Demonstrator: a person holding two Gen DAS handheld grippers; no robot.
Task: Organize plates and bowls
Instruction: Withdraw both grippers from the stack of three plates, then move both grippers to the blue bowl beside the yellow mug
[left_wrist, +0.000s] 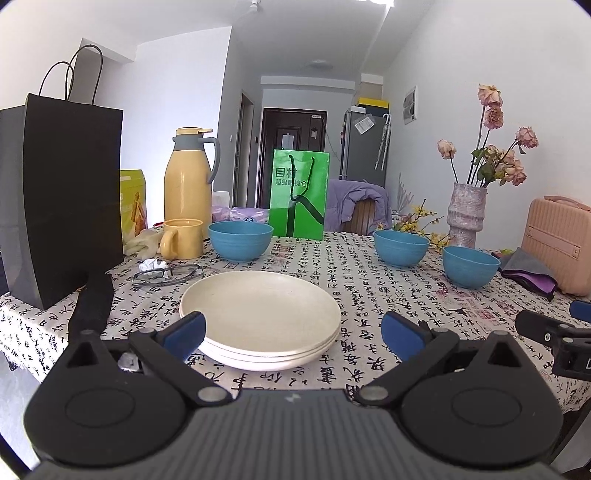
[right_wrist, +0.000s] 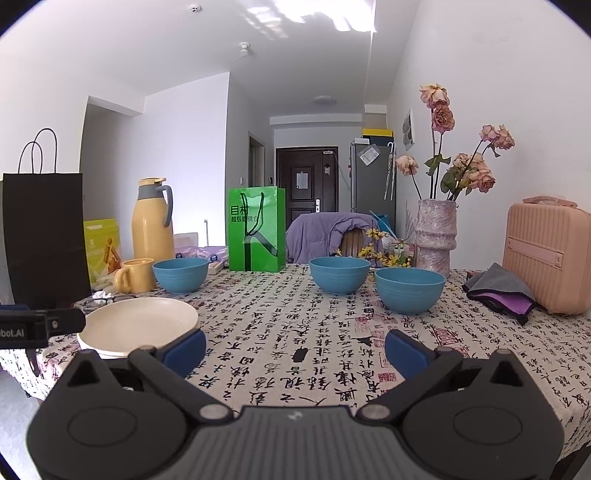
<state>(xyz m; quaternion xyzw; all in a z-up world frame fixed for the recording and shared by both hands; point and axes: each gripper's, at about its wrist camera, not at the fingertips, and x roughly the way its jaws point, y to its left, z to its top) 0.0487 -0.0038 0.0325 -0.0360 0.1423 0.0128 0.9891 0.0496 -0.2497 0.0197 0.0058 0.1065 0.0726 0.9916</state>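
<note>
Our table (right_wrist: 332, 332) wears a cloth with black writing; the plate stack (left_wrist: 260, 314) sits near us, plates done; three blue bowls lie behind it; our left gripper (left_wrist: 293, 332) and right gripper (right_wrist: 295, 349) hang wide open, empty; next we must grab the nearest bowl (right_wrist: 410, 290) right of the stack.
</note>
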